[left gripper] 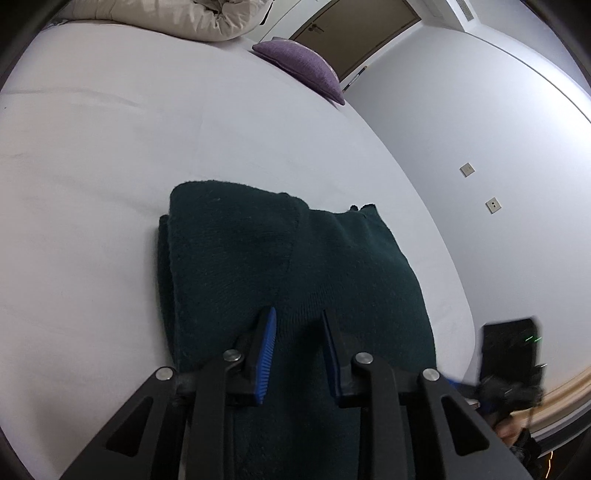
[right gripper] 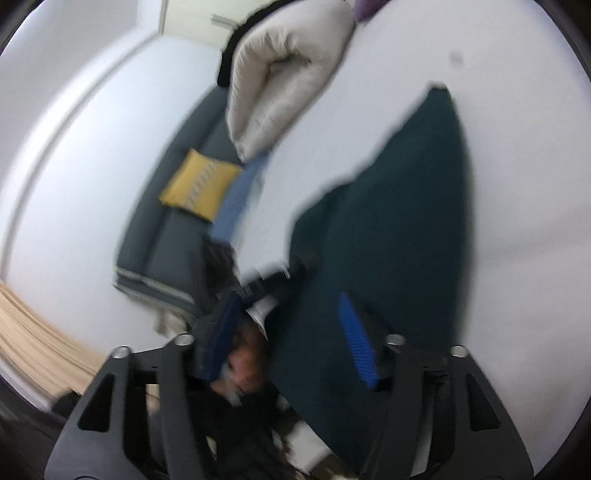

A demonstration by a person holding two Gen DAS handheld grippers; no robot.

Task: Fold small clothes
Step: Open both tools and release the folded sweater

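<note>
We start at the left gripper (left gripper: 298,315), low in the middle of its own view, and its two blue pads (left gripper: 269,343) stand a narrow gap apart over the dark green sweater (left gripper: 258,258). Knit cloth shows in the gap between them, but we cannot tell whether the pads press on it or only hover just above. The sweater lies folded on the white bed (left gripper: 110,166), running from the bottom of the frame up to the middle, with one layer lapped over another on its left side.

Further out, a purple cushion (left gripper: 303,66) sits at the far edge of the bed near the top centre, and a pale rolled duvet (left gripper: 192,18) fills the top left. Two small wall plates (left gripper: 480,188) show on the white wall at the right.

Over to the right gripper (right gripper: 291,299), and this view is badly blurred. Its jaws stand well apart, one blue pad (right gripper: 356,339) at lower right over the sweater (right gripper: 406,221), the other at lower centre off the cloth's edge. Nothing is pinched between them. The sweater stretches from the bottom of the frame up to the upper right, across the bed (right gripper: 517,147). Beyond it, the duvet (right gripper: 280,74) sits at top centre, and a grey sofa (right gripper: 170,229) with a yellow cushion (right gripper: 199,184) lies at centre left.
</note>
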